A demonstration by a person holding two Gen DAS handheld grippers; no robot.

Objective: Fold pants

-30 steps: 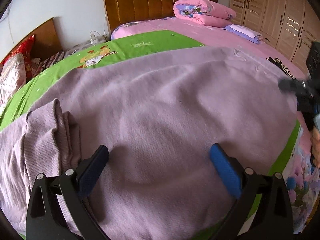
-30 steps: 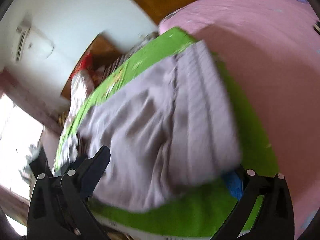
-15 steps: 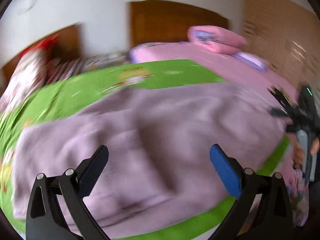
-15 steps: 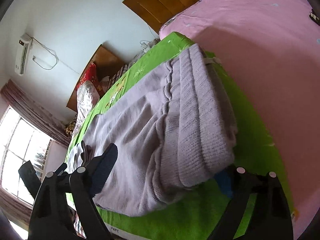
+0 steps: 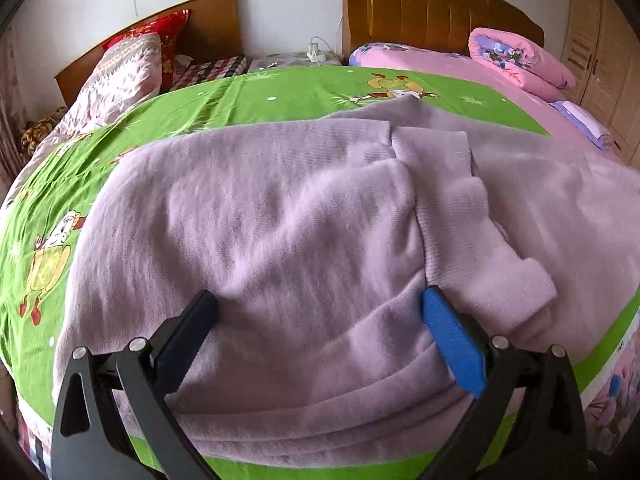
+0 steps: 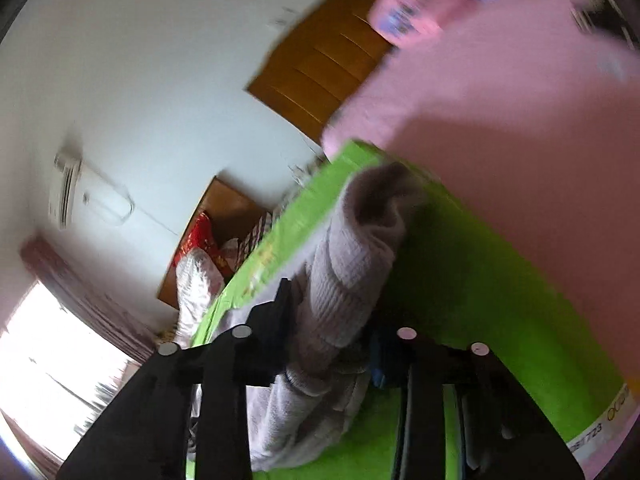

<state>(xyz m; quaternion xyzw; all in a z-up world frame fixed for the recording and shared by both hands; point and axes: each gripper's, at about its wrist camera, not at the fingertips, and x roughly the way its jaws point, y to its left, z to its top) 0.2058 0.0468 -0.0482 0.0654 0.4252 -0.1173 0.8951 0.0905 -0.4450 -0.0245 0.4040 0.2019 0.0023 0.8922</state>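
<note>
Lilac knit pants [image 5: 288, 216] lie spread on the green cartoon sheet [image 5: 280, 92] of the bed. A ribbed cuff end [image 5: 480, 240] lies folded over the top at the right. My left gripper [image 5: 320, 316] is open, its fingers pressing down on the near part of the pants. In the right wrist view my right gripper [image 6: 332, 340] is shut on the ribbed end of the pants [image 6: 352, 264] and holds it raised above the sheet [image 6: 460, 264]; this view is blurred.
A pink bed [image 5: 440, 64] with a rolled pink quilt [image 5: 516, 56] lies behind, with wooden headboards [image 5: 432, 4] and wardrobes [image 5: 600, 44] at the right. Red and patterned pillows [image 5: 132, 64] lie at the far left. The bed's near edge is just below my left gripper.
My right gripper has closed on the ribbed end of the pants and lifted it. The left wrist view has swung left, and a cuff now lies folded over the pants.
</note>
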